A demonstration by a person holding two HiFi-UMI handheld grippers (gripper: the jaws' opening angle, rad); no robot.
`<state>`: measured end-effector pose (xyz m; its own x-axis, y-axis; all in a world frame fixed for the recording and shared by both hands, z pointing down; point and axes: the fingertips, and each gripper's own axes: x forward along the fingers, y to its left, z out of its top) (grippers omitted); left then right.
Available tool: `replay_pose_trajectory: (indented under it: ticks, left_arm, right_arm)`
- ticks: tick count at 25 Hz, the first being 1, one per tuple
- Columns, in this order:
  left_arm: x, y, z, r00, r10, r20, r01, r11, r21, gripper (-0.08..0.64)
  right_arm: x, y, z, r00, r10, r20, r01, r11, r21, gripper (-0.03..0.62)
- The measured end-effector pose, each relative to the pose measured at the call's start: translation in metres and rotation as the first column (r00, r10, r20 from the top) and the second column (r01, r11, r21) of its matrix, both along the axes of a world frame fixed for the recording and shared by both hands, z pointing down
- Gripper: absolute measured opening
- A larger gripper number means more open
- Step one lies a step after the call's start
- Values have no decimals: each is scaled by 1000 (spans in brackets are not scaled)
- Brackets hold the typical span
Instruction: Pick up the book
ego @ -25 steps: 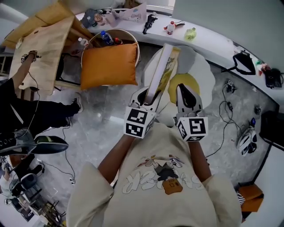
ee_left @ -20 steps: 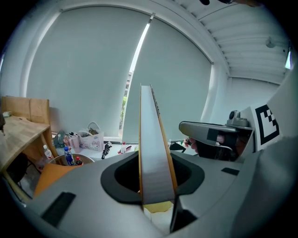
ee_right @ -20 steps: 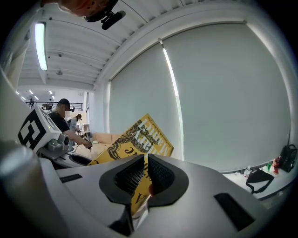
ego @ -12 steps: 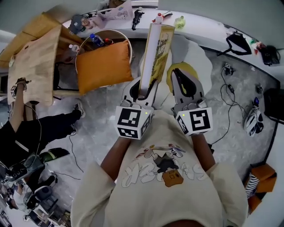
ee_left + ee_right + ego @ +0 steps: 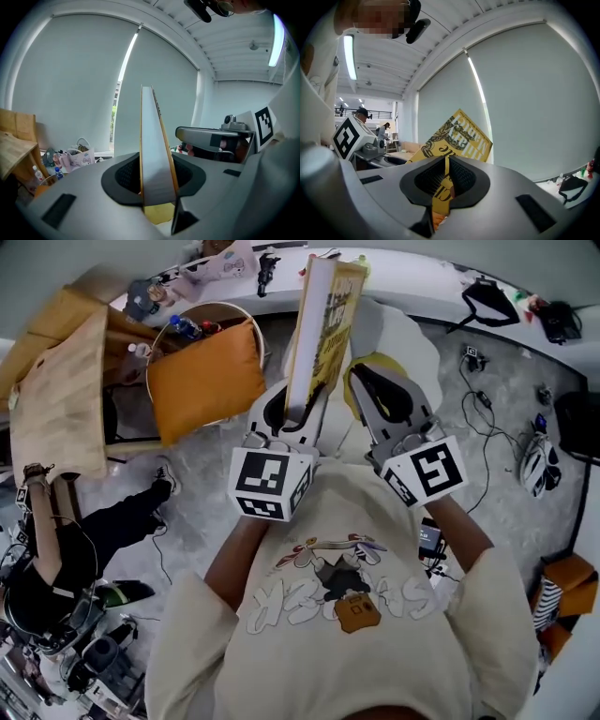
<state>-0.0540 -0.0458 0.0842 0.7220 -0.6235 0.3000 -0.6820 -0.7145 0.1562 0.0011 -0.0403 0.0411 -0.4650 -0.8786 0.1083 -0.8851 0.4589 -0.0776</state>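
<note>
The book [image 5: 319, 324] has a yellow printed cover and stands on edge in the air, spine towards me, in front of the person's chest. My left gripper [image 5: 292, 407] is shut on the thick block of pages, which fills the gap between its jaws in the left gripper view [image 5: 154, 159]. My right gripper [image 5: 380, 395] sits just right of it. In the right gripper view its jaws are shut on the book's thin yellow cover [image 5: 457, 136], which runs up between the pads [image 5: 461, 180].
An orange cushion [image 5: 202, 381] lies in a round basket at upper left. A white desk [image 5: 422, 282] with small items curves along the top. A white chair [image 5: 412, 357] is below the grippers. A wooden board [image 5: 52, 399] and a seated person [image 5: 84, 540] are at left.
Both grippers have risen together with the book, which now sits closer to the head camera and looks larger. Neither grip has changed.
</note>
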Motion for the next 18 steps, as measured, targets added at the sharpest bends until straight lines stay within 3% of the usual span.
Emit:
replay_pose_trajectory:
  ticks: [4,8,18]
  left_arm:
    - [-10,-1,7,1000,-3,-5,3,1000,5,143]
    - [-5,9,8,1000,3,-1,-3,1000,16,143]
    - [3,21,6,1000,15,-15,-15,1000,16,144]
  right_arm:
    - [-11,-7,8,1000,-21,-1,21,1000,0,44]
    - [-17,12,1,993,-61,-101,67,996,57,46]
    - [-28,27,-4,994,-58,-89,63,996,57,44]
